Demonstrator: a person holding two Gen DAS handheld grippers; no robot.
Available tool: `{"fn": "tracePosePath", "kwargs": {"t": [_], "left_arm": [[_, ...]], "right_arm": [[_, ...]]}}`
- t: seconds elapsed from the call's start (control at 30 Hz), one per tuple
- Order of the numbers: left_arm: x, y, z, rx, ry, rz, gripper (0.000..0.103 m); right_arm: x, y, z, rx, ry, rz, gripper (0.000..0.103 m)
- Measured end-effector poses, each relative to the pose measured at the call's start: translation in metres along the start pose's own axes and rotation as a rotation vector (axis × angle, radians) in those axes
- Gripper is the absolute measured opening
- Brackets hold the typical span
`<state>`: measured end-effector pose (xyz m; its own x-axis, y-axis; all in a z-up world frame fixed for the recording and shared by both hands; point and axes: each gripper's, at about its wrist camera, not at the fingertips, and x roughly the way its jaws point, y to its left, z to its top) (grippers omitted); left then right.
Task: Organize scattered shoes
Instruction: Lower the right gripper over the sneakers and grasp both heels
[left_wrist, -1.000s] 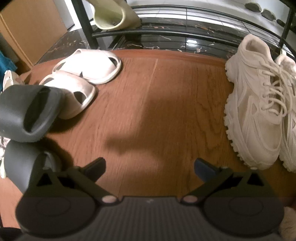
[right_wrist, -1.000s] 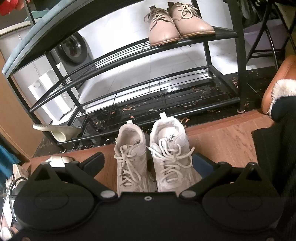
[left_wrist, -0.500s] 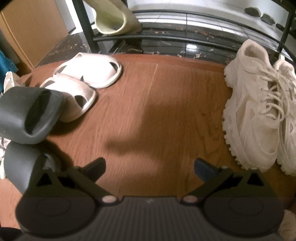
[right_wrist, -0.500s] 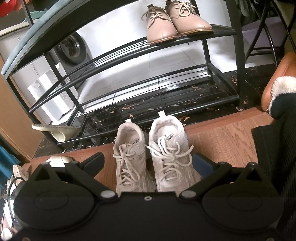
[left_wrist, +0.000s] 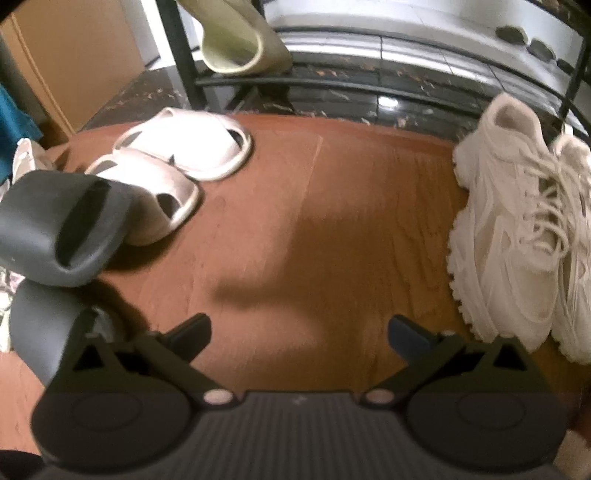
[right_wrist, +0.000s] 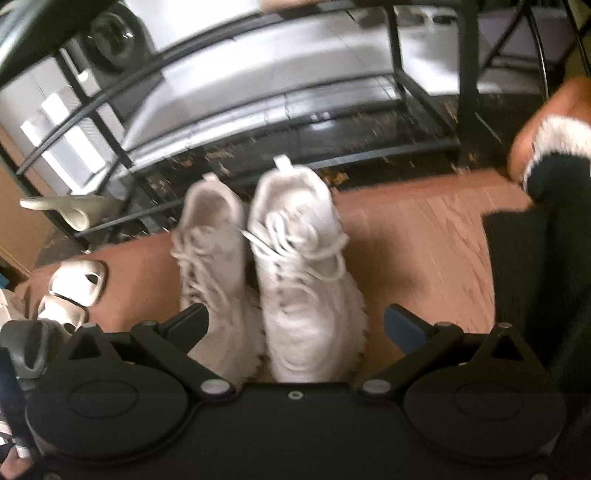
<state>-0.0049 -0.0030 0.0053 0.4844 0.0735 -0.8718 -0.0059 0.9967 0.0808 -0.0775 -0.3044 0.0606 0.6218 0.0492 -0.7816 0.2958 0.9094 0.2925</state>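
Note:
A pair of white lace-up sneakers (right_wrist: 280, 266) stands side by side on the brown wooden floor, heels toward the black shoe rack (right_wrist: 280, 110). My right gripper (right_wrist: 295, 326) is open just above their toes, a finger on either side of the pair. In the left wrist view the same sneakers (left_wrist: 517, 236) lie at the right. My left gripper (left_wrist: 299, 334) is open over bare floor, holding nothing. White slides (left_wrist: 184, 158) and grey slides (left_wrist: 62, 229) lie to its left.
A pale yellow-green slide (left_wrist: 236, 40) rests on the rack's lowest shelf at the left. A brown fur-lined slipper (right_wrist: 554, 125) and a dark-clothed leg (right_wrist: 535, 277) are at the right. A cardboard-brown panel (left_wrist: 74, 59) stands at the far left.
The right gripper has dropped and moved forward over the sneakers, so they now fill more of its view and look blurred. The left gripper has barely shifted.

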Motion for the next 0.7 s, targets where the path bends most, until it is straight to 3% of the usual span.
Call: {"fn": "tracePosePath", "kwargs": {"t": [0.27,0.7], "left_arm": [[0.002,0.006,0.001,-0.03,0.014,-0.009,0.102],[0.0,0.007,0.0,-0.035,-0.002,-0.004,0.102]], "right_arm": [[0.013,-0.002,-0.015,-0.004,0.044,-0.01,0.103],[0.017,-0.004,-0.013,-0.004,0.053,-0.011,0.103]]}}
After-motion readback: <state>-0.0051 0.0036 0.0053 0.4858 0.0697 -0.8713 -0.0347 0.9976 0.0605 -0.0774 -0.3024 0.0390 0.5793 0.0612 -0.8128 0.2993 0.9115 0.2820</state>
